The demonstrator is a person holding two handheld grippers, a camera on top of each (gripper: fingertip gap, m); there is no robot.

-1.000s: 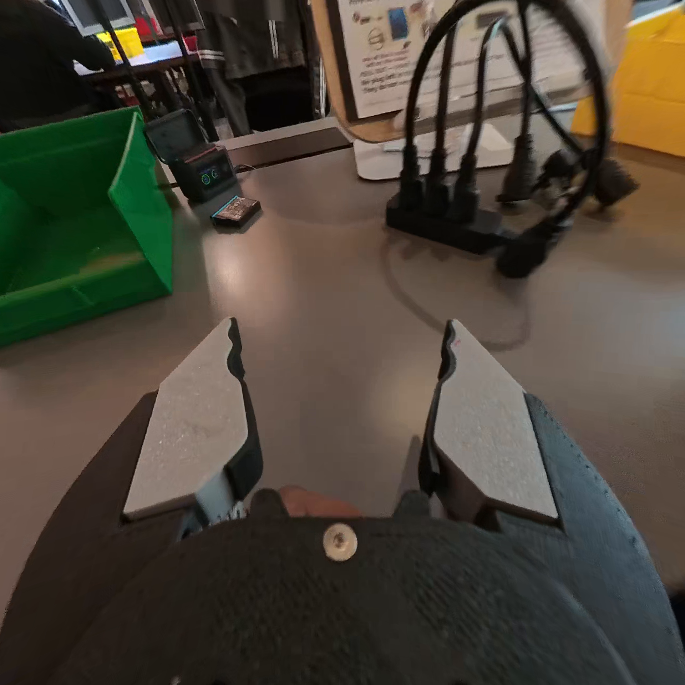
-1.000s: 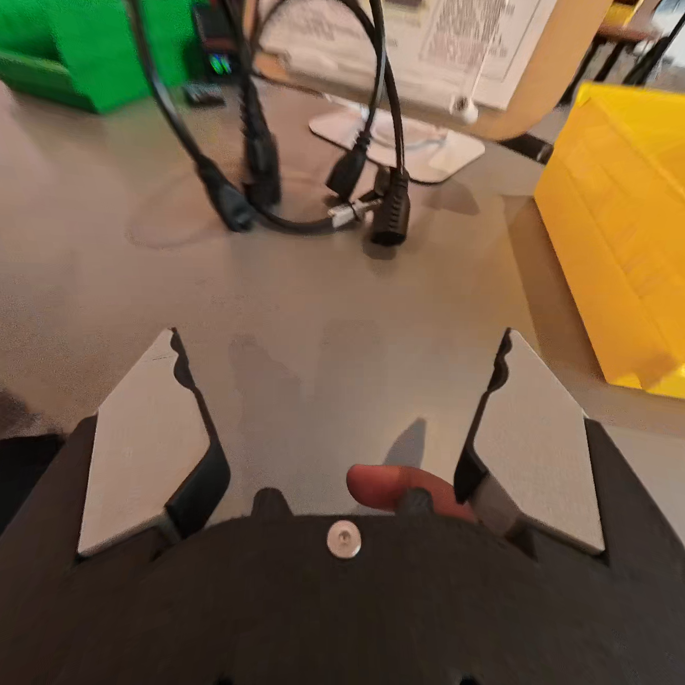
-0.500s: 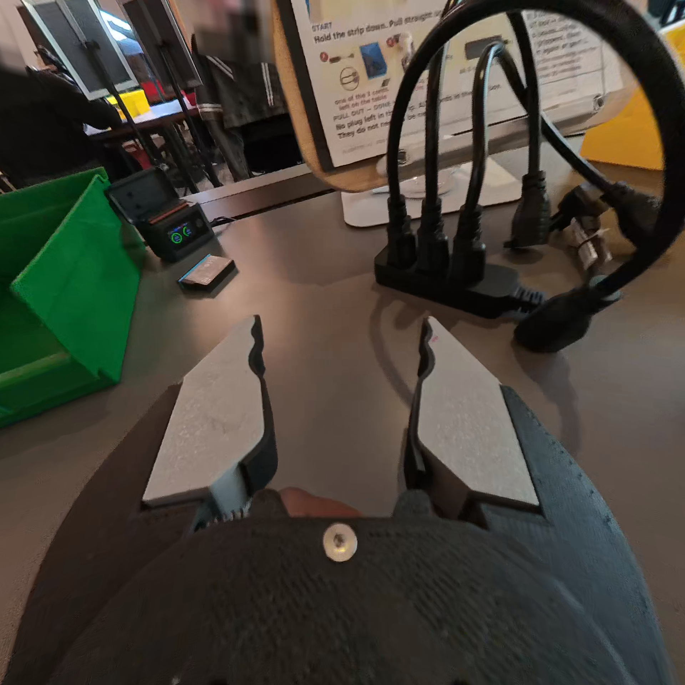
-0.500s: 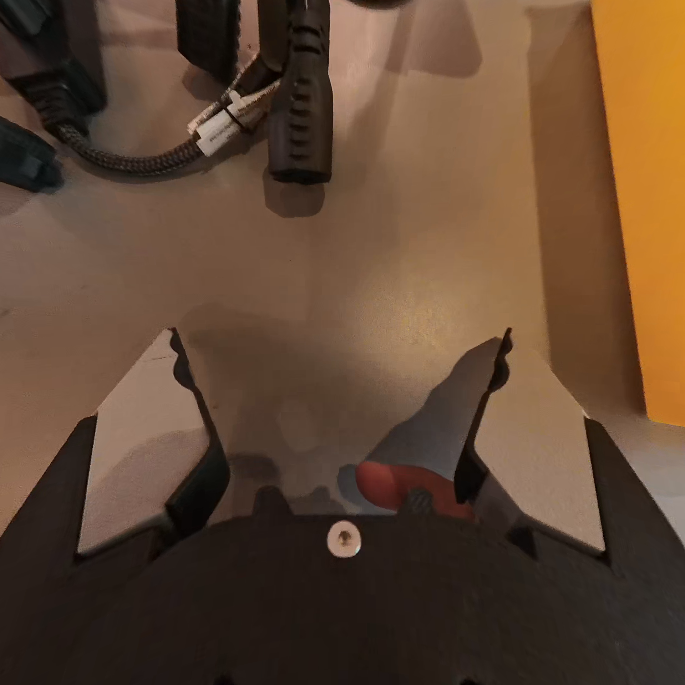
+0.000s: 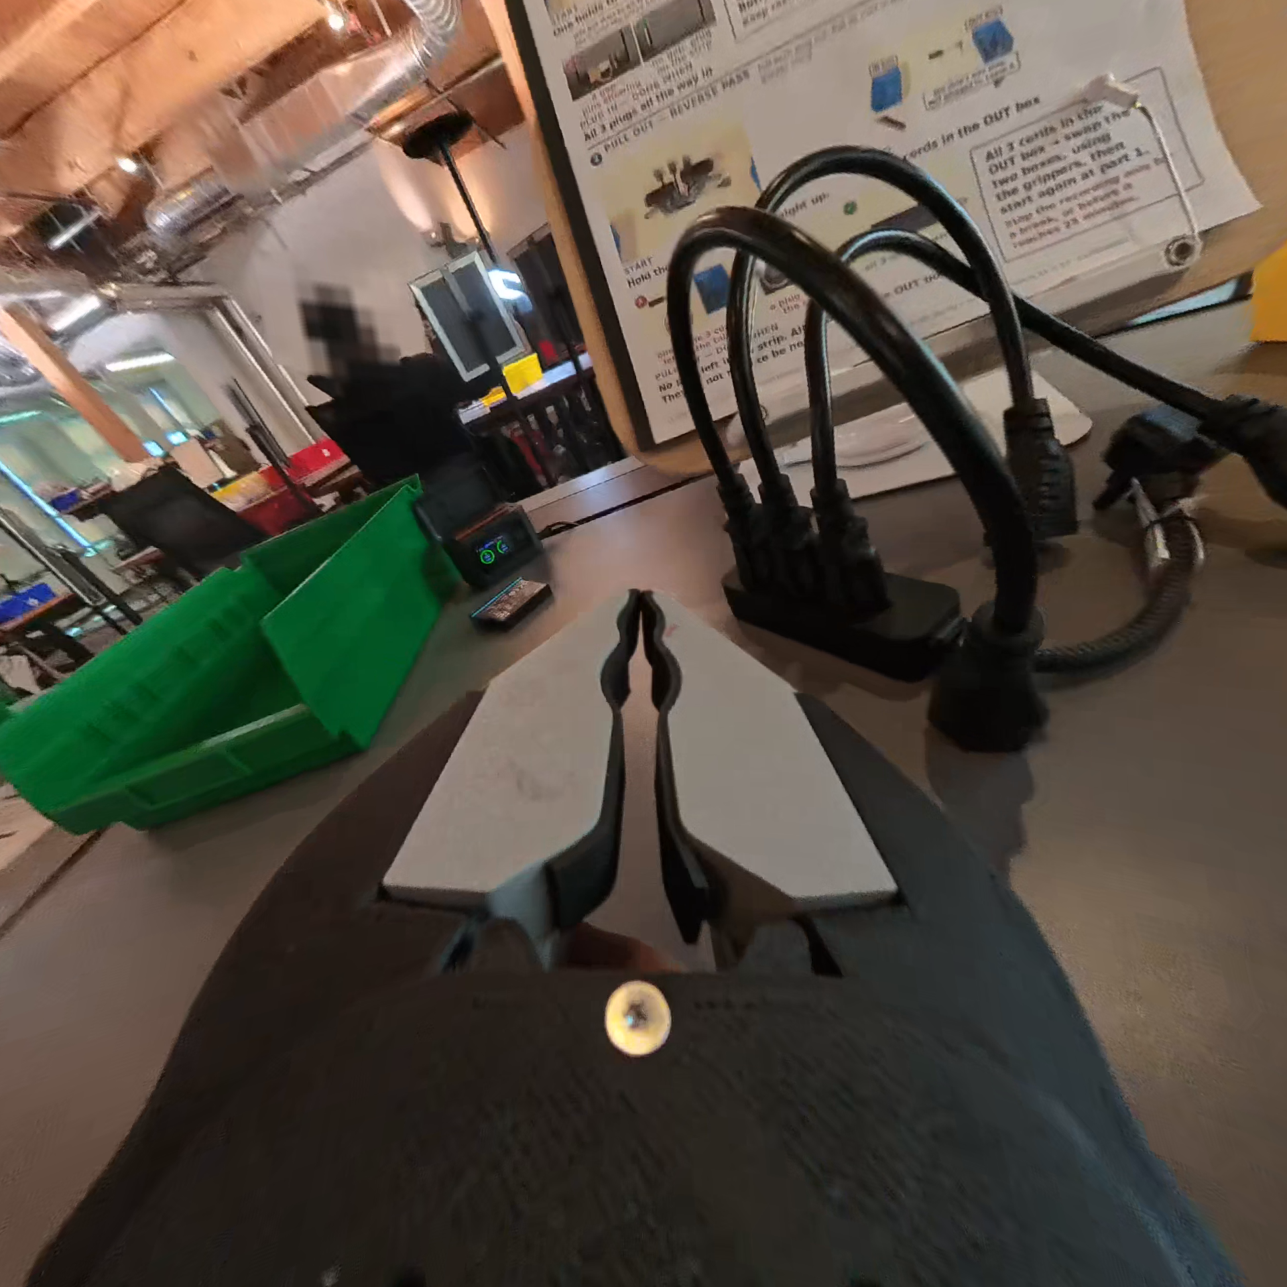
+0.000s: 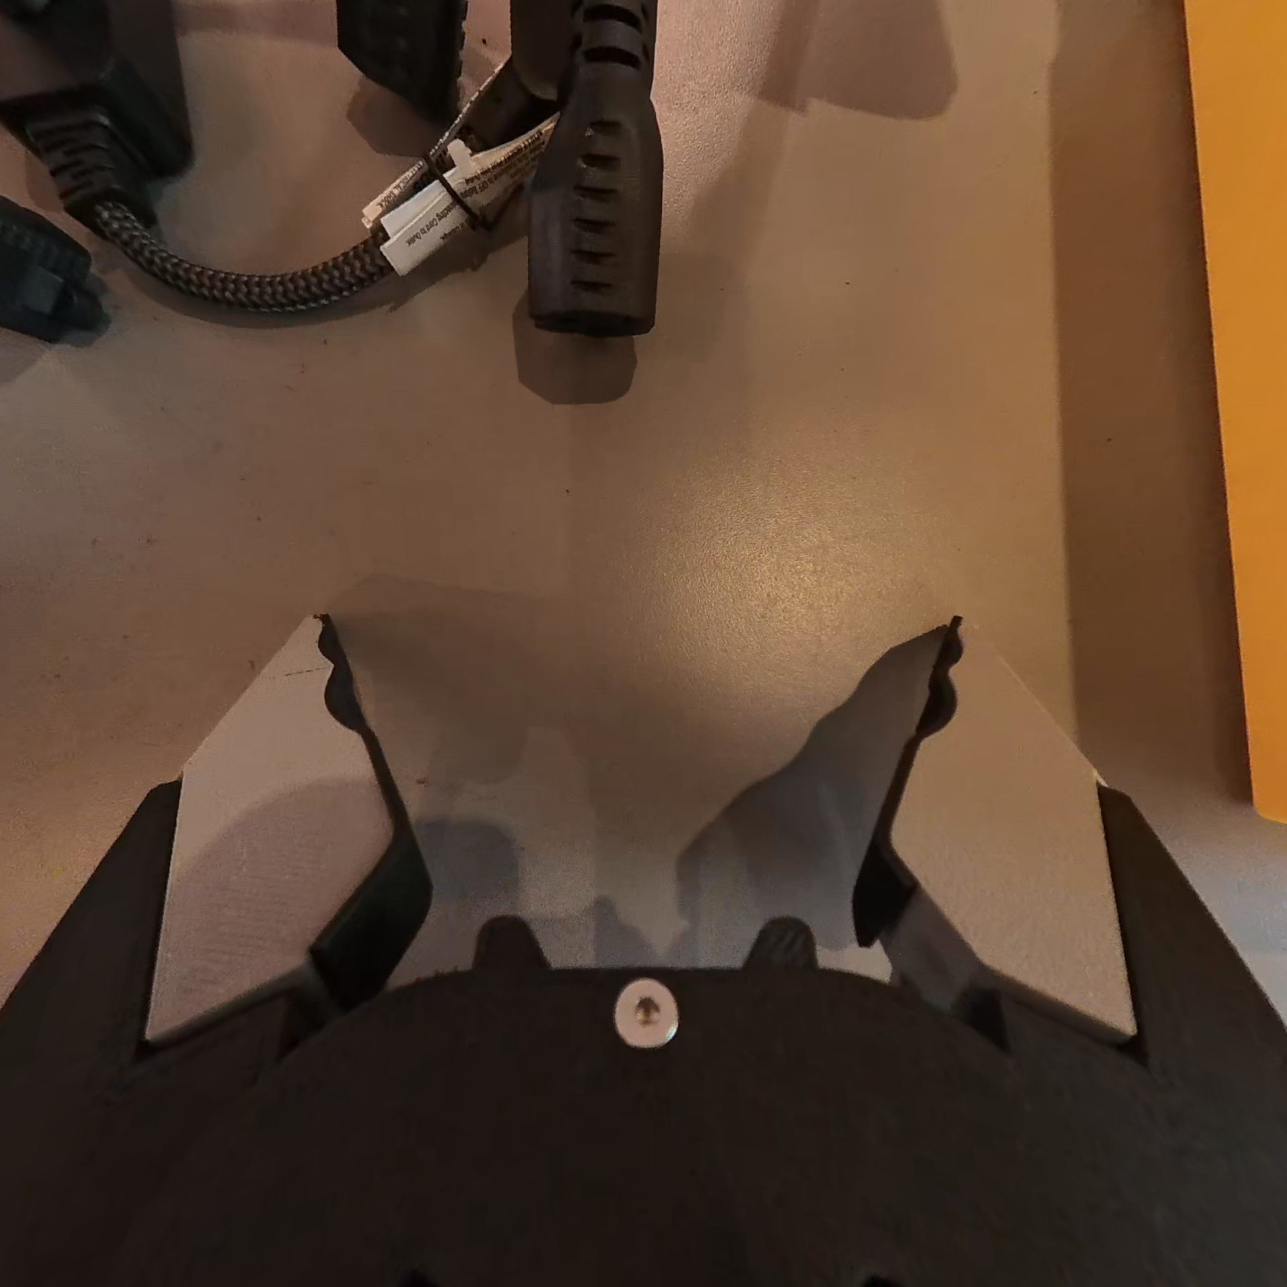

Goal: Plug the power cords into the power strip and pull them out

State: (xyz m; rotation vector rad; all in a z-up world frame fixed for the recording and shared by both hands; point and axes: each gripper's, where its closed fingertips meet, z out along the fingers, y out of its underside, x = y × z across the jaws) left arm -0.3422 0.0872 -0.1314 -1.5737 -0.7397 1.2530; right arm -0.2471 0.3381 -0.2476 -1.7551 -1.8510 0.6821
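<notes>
Evidently, three black power cords are seated in the flat black power strip on the grey tabletop; pulling out is judged next. The left gripper is closed on nothing; the right gripper is spread wide and must be brought onto a plug.

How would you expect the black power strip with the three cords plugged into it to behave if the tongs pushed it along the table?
The power strip is low and flat, so it would probably slide rather than tip. The three plugged cords arch stiffly overhead, so they may drag or twist it. Its braided lead curls beside it and could tug it off course.
</notes>
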